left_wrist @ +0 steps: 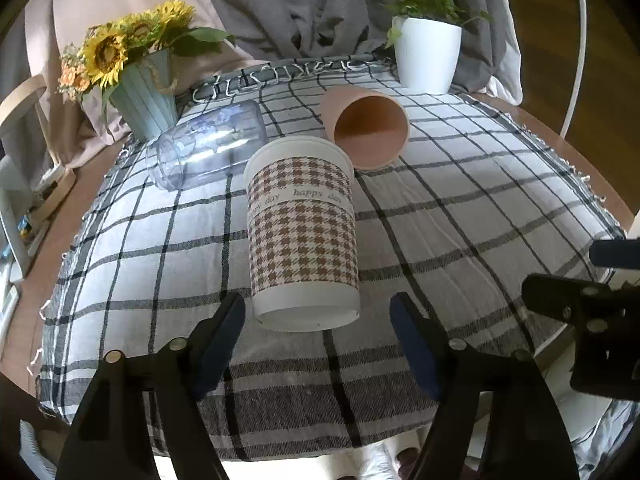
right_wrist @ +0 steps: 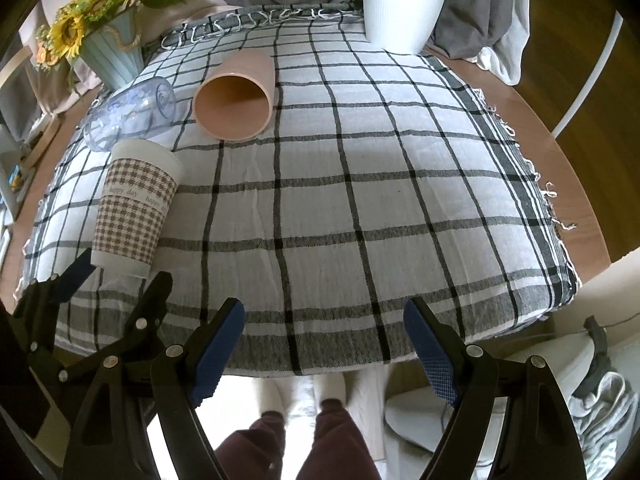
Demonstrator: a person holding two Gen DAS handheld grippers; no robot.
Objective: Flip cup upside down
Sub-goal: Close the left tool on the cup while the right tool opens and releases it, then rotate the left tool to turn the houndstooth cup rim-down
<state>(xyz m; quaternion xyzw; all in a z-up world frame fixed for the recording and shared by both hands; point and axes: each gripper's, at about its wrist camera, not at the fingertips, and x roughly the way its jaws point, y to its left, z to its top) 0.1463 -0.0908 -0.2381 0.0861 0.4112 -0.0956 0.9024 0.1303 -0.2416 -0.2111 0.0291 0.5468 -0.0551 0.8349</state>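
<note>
A brown houndstooth paper cup (left_wrist: 302, 228) lies on its side on the checked cloth, its base toward me; it also shows in the right wrist view (right_wrist: 134, 204). A pink cup (left_wrist: 366, 130) (right_wrist: 236, 94) lies on its side behind it, mouth toward me. A clear plastic cup (left_wrist: 208, 144) (right_wrist: 130, 114) lies on its side at the left. My left gripper (left_wrist: 318, 310) is open and empty, its fingers on either side of the houndstooth cup's base, not touching. My right gripper (right_wrist: 324, 316) is open and empty above the cloth's near edge.
A sunflower pot (left_wrist: 140, 88) (right_wrist: 104, 40) stands at the back left and a white plant pot (left_wrist: 428, 56) (right_wrist: 400, 8) at the back right. The checked cloth (right_wrist: 360, 200) covers a round wooden table (right_wrist: 576, 168). The person's legs show below the table edge.
</note>
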